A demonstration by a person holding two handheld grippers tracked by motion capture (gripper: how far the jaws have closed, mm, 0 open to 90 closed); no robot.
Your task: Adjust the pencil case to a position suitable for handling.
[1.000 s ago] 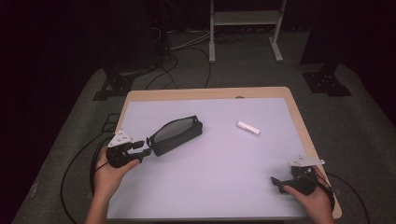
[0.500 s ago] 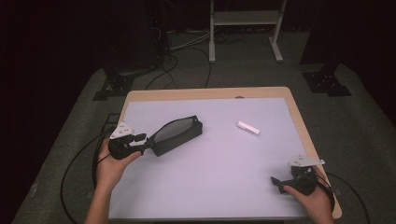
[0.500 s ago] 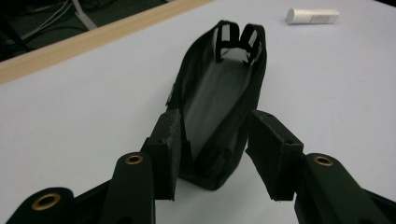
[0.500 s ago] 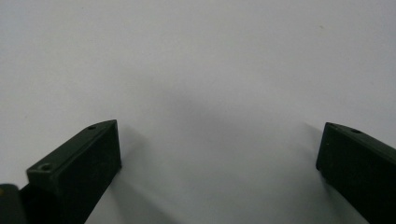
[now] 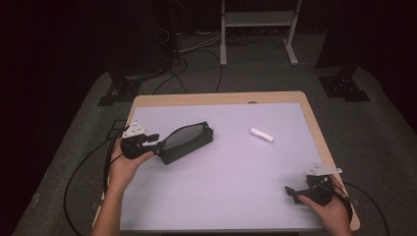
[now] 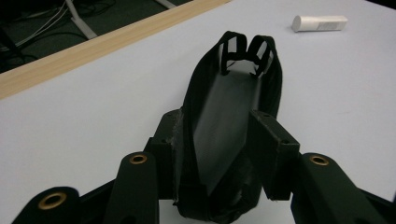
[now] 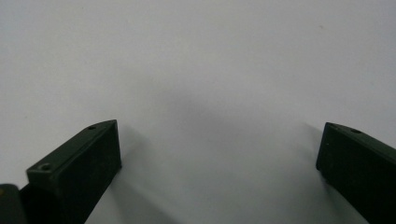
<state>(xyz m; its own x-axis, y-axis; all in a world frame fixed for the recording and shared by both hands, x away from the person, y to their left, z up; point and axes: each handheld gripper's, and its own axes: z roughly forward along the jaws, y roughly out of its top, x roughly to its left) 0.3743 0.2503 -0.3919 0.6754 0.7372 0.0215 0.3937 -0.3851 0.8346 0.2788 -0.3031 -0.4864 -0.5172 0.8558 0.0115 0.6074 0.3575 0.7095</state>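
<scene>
A black mesh-sided pouch (image 5: 187, 141) lies on the lilac mat, left of centre, its long side slanting up to the right. My left gripper (image 5: 156, 146) is at the pouch's near-left end. In the left gripper view the pouch (image 6: 229, 107) runs away between the jaws, and my left gripper (image 6: 217, 130) has just been closing, both pads pressing the pouch's sides. A small white stick-shaped object (image 5: 261, 135) lies right of centre, also seen as the white stick (image 6: 320, 22) far off. My right gripper (image 5: 290, 191) rests near the front right corner; my right gripper (image 7: 219, 149) stands open over bare mat.
The lilac mat (image 5: 221, 196) covers a wooden table (image 5: 314, 123) with a narrow bare rim. Cables trail off the left edge and front right corner. Dark floor, stand legs and cords lie beyond the far edge.
My left hand has shifted a little away from the person, onto the pouch's left end. The pouch has barely moved. The right hand is still.
</scene>
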